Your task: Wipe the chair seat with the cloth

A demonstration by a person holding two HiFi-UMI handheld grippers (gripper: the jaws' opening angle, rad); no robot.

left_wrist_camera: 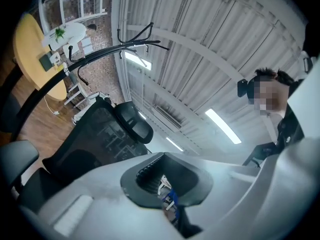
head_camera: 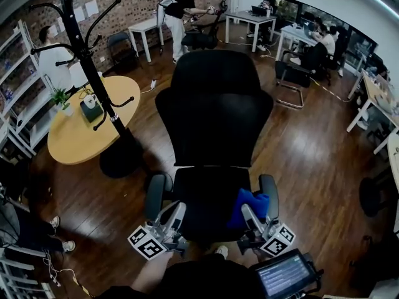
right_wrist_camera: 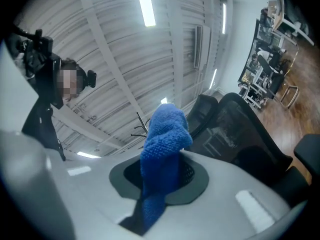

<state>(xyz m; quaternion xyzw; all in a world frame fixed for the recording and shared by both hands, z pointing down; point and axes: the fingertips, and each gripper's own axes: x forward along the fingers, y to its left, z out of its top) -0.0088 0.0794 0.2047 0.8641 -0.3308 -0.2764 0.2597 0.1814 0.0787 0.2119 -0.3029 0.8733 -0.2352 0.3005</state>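
Item 1. Right gripper: pinched a blue terry cloth between its jaws. In the right gripper view the cloth stood bunched above the jaw tips, with a tail trailing back down the seam toward the camera. The marker cube sat at the rear of this gripper.

Item 2. Left gripper: jaws pressed together, with nothing between them in the left gripper view. It lay level with the right gripper and well apart from it. Its marker cube was behind it.

Item 3. Black office chair seat: directly ahead of and between both grippers. The cloth rested over the side of the seat nearest the right gripper, just inside the grey padded armrest. A matching armrest stood just outward of the left gripper.

Item 4. Black mesh backrest: upright beyond the seat, ahead of both grippers.

Item 5. Black coat stand: far ahead of the left gripper and outward from it, beside a round yellow wooden table.

Item 6. Dark tablet screen: behind the right gripper, near its marker cube.
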